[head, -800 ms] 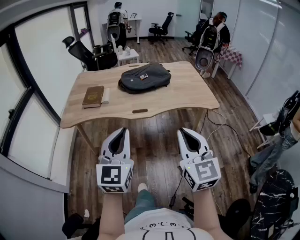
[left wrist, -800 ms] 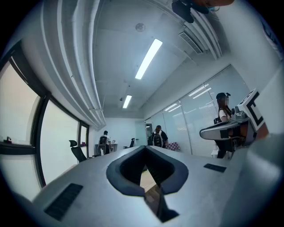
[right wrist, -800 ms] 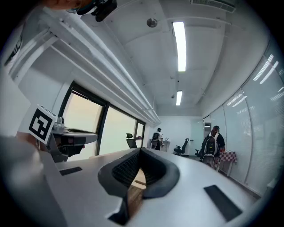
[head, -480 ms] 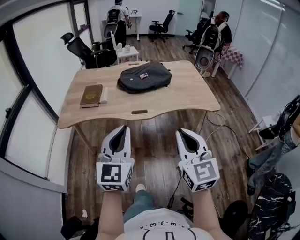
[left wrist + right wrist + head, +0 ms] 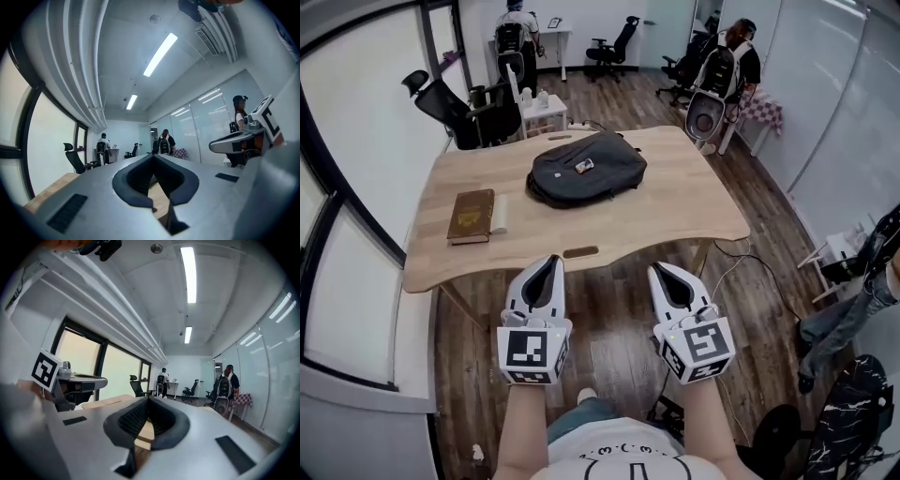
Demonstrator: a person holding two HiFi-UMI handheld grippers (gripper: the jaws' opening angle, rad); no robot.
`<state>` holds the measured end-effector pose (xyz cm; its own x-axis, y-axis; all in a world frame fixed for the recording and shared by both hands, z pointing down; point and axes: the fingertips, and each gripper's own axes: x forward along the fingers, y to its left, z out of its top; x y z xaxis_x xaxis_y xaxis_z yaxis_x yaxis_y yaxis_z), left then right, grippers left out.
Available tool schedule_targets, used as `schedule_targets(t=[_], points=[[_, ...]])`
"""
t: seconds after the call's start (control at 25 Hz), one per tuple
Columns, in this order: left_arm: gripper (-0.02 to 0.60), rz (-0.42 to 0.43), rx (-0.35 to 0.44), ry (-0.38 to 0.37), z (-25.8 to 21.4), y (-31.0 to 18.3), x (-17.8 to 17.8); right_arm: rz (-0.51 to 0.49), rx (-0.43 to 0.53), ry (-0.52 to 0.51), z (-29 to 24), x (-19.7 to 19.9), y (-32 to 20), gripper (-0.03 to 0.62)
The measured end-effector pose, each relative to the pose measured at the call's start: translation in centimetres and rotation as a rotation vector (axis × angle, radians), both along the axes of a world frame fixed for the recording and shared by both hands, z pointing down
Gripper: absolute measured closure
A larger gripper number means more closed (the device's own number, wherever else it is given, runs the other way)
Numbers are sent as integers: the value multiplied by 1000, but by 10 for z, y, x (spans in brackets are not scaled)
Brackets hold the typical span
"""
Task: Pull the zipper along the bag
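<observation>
Left gripper [image 5: 547,263] and right gripper [image 5: 660,271]: jaws together, empty, held level short of table [image 5: 675,202]. Dark bag [image 5: 586,169] lying mid-table, well apart from both; book [image 5: 472,216] left of it.

Open tabletop [image 5: 675,202] before bag [image 5: 586,169]; book [image 5: 471,215] at left

left gripper [image 5: 546,270] closed, right gripper [image 5: 666,275] closed, level

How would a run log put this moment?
backpack: on table, untouched | left gripper: shut, empty | right gripper: shut, empty
</observation>
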<state>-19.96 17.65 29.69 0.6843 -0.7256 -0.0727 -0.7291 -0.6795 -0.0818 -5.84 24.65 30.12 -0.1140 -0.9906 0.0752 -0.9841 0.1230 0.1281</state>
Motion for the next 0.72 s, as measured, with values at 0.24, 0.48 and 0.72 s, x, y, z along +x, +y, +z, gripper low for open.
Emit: schedule_targets(t=[0.24,0.48,0.72], points=[[568,15,-14,6,9,-60,-3,37,-10,-24,3,2,-67,542],[568,16,-38,14,18,-98,-4,44,-28,-18,6,5,-105,542],[568,0,-50,2,27,-130,13,22,-32,-22,13,21,-143,542]])
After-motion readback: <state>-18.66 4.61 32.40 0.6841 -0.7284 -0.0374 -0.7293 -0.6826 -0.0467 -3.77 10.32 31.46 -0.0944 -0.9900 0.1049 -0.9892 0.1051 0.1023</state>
